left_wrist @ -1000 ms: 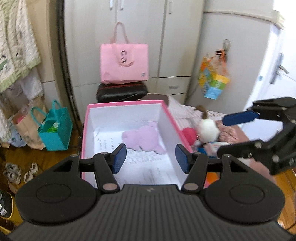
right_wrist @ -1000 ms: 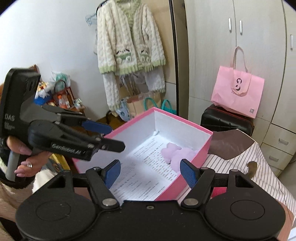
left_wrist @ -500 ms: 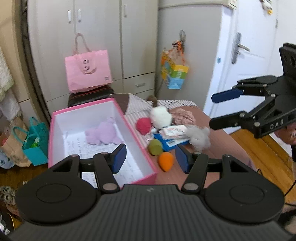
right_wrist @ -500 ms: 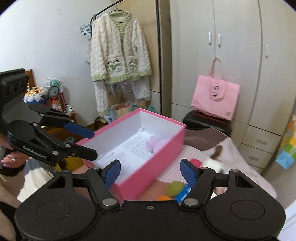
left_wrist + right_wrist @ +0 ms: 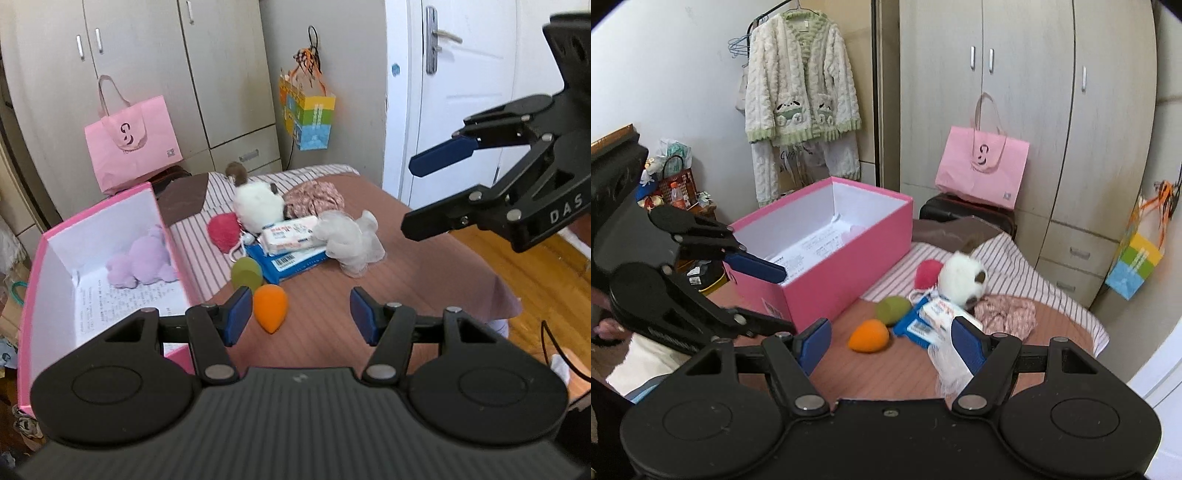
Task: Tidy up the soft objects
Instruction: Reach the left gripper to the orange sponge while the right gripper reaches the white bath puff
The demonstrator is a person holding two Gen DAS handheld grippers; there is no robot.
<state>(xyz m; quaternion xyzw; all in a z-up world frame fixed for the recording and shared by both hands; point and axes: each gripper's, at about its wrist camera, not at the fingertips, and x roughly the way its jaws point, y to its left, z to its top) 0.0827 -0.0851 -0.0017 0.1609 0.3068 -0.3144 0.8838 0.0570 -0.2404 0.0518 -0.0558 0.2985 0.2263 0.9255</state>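
Observation:
A pink box stands on the left of the table with a purple plush inside. To its right lie an orange egg-shaped sponge, a green sponge, a red ball, a white plush and a grey fluffy toy. My left gripper hangs open just short of the orange sponge, with nothing between its fingers. My right gripper is open too, over the table near the orange sponge. The grey fluffy toy shows behind its right finger.
A tissue pack lies on a blue packet, with floral fabric behind. The table's right edge drops to a wooden floor. A pink bag on a black case, wardrobes and a white door stand beyond.
Both grippers have swung from over the pink box to the right and lower, toward the pile of toys. Their jaws keep the same width and hold nothing.

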